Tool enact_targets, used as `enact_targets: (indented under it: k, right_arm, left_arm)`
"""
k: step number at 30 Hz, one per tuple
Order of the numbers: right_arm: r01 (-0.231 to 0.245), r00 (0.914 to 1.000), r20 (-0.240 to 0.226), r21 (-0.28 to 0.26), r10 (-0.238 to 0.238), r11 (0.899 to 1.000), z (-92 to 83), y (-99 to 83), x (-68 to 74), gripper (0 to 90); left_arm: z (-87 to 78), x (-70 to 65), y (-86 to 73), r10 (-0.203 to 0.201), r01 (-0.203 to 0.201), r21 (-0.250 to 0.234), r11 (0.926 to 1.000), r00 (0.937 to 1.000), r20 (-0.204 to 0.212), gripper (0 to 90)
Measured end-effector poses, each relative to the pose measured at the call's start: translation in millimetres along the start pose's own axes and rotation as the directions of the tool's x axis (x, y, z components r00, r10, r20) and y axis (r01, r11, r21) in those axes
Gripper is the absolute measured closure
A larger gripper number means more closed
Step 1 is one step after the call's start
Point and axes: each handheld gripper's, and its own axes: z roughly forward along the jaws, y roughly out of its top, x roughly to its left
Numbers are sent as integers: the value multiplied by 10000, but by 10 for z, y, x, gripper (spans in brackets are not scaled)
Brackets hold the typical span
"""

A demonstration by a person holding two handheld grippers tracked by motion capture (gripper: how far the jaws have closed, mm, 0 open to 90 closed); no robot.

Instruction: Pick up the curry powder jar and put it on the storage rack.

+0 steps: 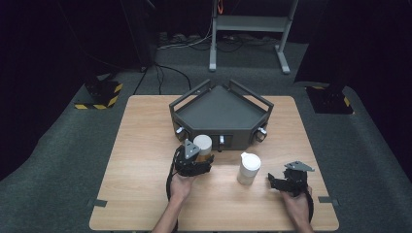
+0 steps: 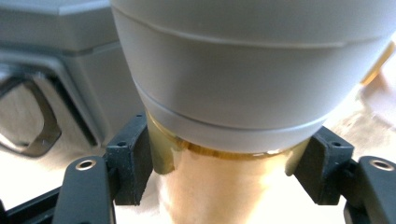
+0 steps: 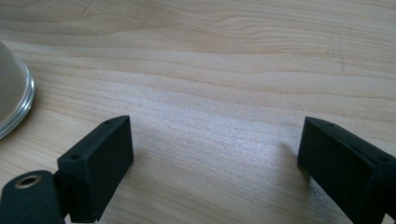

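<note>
The left tongs (image 1: 201,158) clamp the amber bottle (image 2: 219,186) under its cap for lifting; the right tongs (image 1: 279,180) rest wide open, empty, on the desk (image 1: 145,160).

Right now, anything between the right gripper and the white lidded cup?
No: bare wood tabletop separates right gripper from white lidded cup, seen in high view.

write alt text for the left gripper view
The left gripper is shut on a bottle of amber liquid just under its wide grey cap, one black finger on each side. A grey tray with a handle stands behind on the wooden table.
</note>
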Motion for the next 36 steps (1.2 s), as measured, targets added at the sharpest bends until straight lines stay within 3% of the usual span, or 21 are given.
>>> enact_targets:
  k: [10,15,28,36]
  right_arm:
    - [-1,10000,-1,2,1,10000,0,0,0,104]
    - [-3,10000,1,3,3,10000,0,0,0,103]
    - [-5,10000,0,1,5,10000,0,0,0,103]
    - [-12,10000,14,-8,12,10000,-3,-3,0,110]
  left_arm:
    - [-52,49,278,206,-204,-85,9998,9994,261,306]
    - [-77,110,400,111,-106,-128,9999,9991,401,305]
    - [-126,196,756,269,-253,-352,9991,9987,434,305]
    - [-123,245,990,307,-294,-534,9981,9993,234,306]
